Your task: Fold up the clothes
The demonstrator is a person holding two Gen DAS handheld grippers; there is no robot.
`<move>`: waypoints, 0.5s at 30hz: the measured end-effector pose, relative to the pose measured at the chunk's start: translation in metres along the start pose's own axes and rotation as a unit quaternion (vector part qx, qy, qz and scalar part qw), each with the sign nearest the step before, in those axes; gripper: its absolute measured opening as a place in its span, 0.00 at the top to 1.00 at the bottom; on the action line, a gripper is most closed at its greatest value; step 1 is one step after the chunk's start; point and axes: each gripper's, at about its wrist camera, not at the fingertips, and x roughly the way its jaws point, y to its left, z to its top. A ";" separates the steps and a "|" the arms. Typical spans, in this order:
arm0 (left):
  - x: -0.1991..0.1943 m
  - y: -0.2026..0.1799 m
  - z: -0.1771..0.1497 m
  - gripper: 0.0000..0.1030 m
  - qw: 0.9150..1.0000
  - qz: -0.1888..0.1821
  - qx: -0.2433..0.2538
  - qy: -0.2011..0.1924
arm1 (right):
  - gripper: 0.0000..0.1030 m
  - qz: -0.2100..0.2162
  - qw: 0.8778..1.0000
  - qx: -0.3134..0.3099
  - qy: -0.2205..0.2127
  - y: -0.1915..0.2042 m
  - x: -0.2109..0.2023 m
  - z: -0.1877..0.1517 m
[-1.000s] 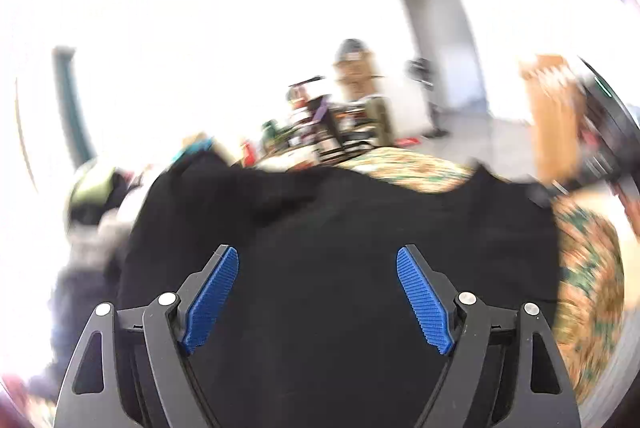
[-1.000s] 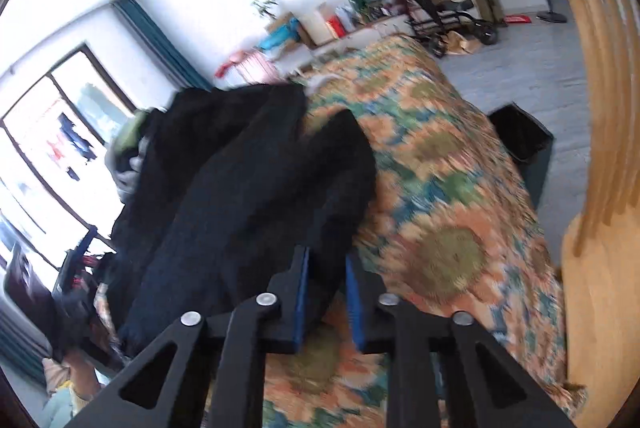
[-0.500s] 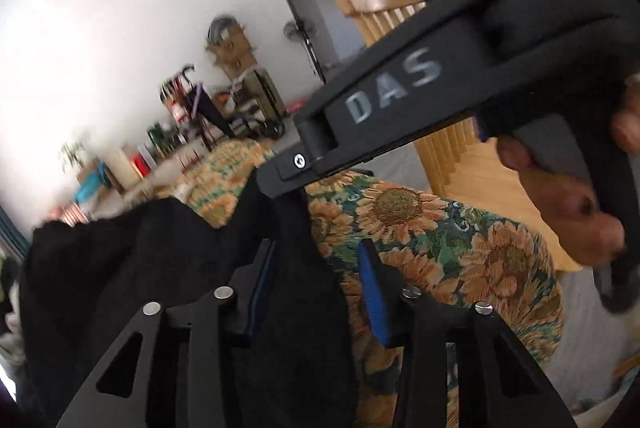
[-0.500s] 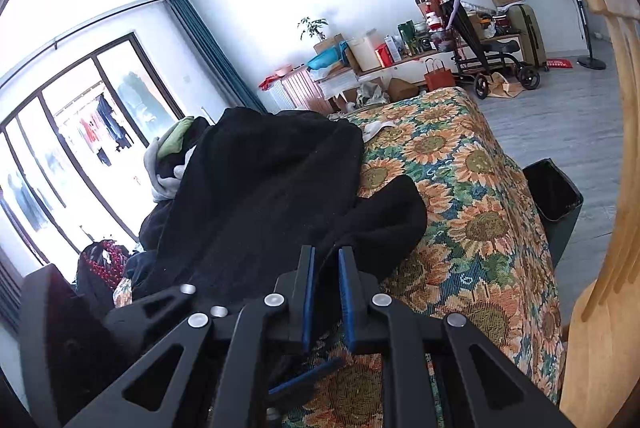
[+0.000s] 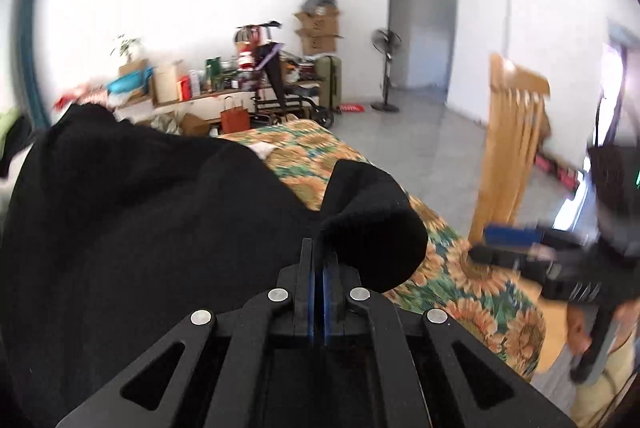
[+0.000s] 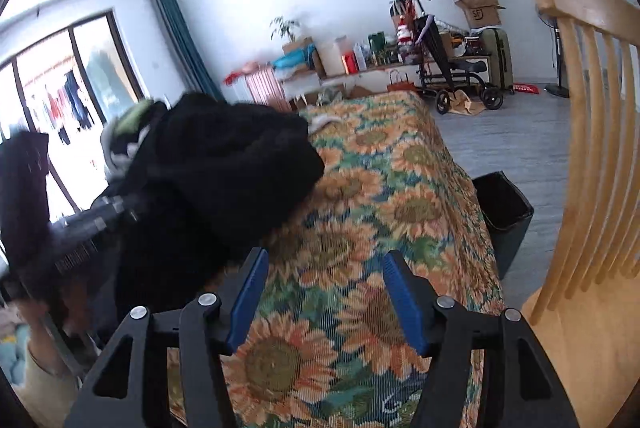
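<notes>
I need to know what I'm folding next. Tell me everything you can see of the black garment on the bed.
The black garment is a soft, thick, fleecy-looking piece, plain black. It lies heaped and rumpled on the sunflower bedspread, partly bunched up. One rounded flap, maybe a sleeve or corner, is pinched in the shut left tool and lifted. The right tool is opening, nothing between its pads.

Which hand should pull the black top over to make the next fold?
Probably the left. The left gripper is shut on an edge of the black garment. The right gripper is opening, with only the sunflower cloth between its fingers.
</notes>
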 end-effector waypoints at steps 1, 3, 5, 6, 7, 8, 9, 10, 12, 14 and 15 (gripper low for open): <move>-0.001 0.008 0.000 0.97 1.000 -0.003 -0.016 0.000 | 0.37 -0.003 1.000 -0.008 0.007 0.003 0.005 -0.001; -0.002 0.022 0.001 0.97 0.999 -0.010 -0.044 -0.001 | 0.37 -0.002 1.000 -0.022 0.016 0.012 0.014 0.000; -0.005 0.026 -0.001 0.97 0.999 -0.009 -0.047 -0.005 | 0.37 0.012 0.999 -0.036 0.025 0.024 0.024 0.003; -0.007 0.027 -0.002 0.97 0.999 -0.007 -0.047 -0.007 | 0.37 0.020 0.998 -0.041 0.030 0.031 0.029 0.005; -0.011 0.027 -0.002 0.97 0.999 -0.004 -0.046 -0.008 | 0.37 0.024 0.998 -0.046 0.033 0.038 0.034 0.007; -0.014 0.026 -0.003 0.97 0.999 -0.001 -0.046 -0.009 | 0.37 0.019 0.998 -0.051 0.036 0.044 0.040 0.010; -0.014 0.027 -0.002 0.97 0.999 0.005 -0.047 -0.010 | 0.37 0.012 0.998 -0.056 0.037 0.049 0.045 0.011; -0.013 0.027 -0.002 0.97 0.999 0.008 -0.048 -0.012 | 0.37 -0.001 0.997 -0.061 0.038 0.053 0.050 0.012; -0.011 0.027 -0.002 0.97 0.999 0.011 -0.046 -0.015 | 0.37 -0.020 0.996 -0.072 0.041 0.062 0.061 0.016; -0.011 0.025 -0.002 0.97 0.999 0.011 -0.044 -0.019 | 0.39 -0.016 0.995 -0.078 0.051 0.064 0.071 0.017; -0.011 0.024 -0.002 0.97 0.999 0.011 -0.042 -0.021 | 0.49 -0.012 0.995 -0.078 0.059 0.064 0.076 0.017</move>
